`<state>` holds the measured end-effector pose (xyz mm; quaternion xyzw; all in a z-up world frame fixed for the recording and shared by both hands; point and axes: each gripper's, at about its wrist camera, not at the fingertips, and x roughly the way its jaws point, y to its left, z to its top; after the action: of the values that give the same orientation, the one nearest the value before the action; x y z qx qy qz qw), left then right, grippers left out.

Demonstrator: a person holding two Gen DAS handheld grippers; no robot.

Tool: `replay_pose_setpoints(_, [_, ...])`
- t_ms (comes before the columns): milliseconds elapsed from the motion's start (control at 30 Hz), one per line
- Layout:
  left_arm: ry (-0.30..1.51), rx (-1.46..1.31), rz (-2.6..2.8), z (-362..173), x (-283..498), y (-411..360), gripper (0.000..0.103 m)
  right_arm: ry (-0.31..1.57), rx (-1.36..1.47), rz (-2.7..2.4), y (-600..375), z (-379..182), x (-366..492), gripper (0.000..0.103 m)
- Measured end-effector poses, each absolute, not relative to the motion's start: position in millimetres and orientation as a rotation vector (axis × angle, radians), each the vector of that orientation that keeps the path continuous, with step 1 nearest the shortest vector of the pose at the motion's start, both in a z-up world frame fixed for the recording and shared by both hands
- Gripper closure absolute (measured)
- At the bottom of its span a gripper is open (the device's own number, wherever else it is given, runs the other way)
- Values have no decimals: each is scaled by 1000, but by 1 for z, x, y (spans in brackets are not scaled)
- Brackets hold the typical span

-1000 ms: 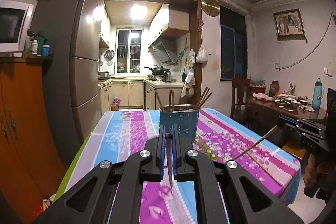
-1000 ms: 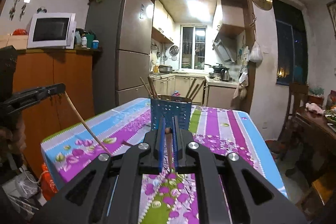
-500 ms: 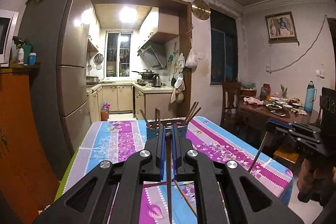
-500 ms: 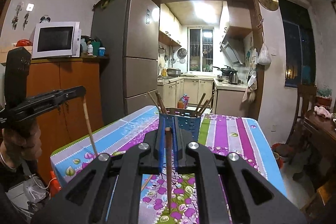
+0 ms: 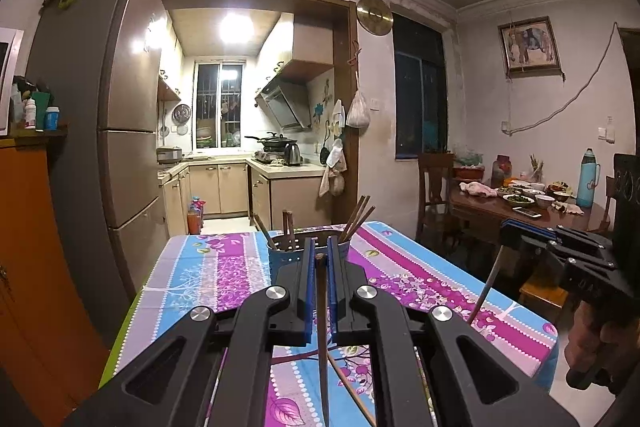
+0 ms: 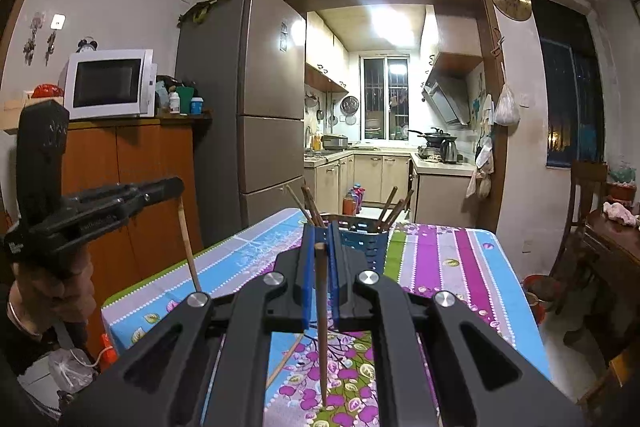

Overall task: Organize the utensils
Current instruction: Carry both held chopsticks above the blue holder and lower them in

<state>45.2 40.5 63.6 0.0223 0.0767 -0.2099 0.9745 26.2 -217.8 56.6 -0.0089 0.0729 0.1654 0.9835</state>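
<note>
My left gripper [image 5: 319, 257] is shut on a brown chopstick [image 5: 322, 347] that hangs almost straight down over the table. My right gripper [image 6: 320, 247] is shut on another brown chopstick [image 6: 321, 327], also hanging down. A blue perforated utensil holder [image 5: 280, 259] with several chopsticks stands at the table's far middle, just beyond both grippers; it also shows in the right wrist view [image 6: 370, 243]. A loose chopstick [image 5: 350, 391] lies on the cloth below the left gripper. Each gripper shows in the other's view: right gripper [image 5: 506, 229], left gripper [image 6: 176, 187].
The table has a flowered blue and purple cloth [image 5: 216, 275]. A fridge [image 5: 120, 131] and an orange cabinet [image 6: 132, 179] with a microwave [image 6: 108, 83] stand at left. A wooden dining table [image 5: 520, 215] with dishes and a chair [image 5: 434, 195] stand at right.
Both grippers have risen and pulled back from the holder. Both held chopsticks have swung from slanted to nearly vertical.
</note>
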Motion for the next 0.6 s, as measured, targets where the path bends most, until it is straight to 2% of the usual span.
replay_pose_setpoints(300, [168, 34, -450, 60, 51, 33, 96, 172, 7, 349, -217, 59, 38, 98])
replay_pose_setpoints(600, [177, 0, -488, 72, 89, 16, 96, 193, 61, 373, -223, 67, 69, 98])
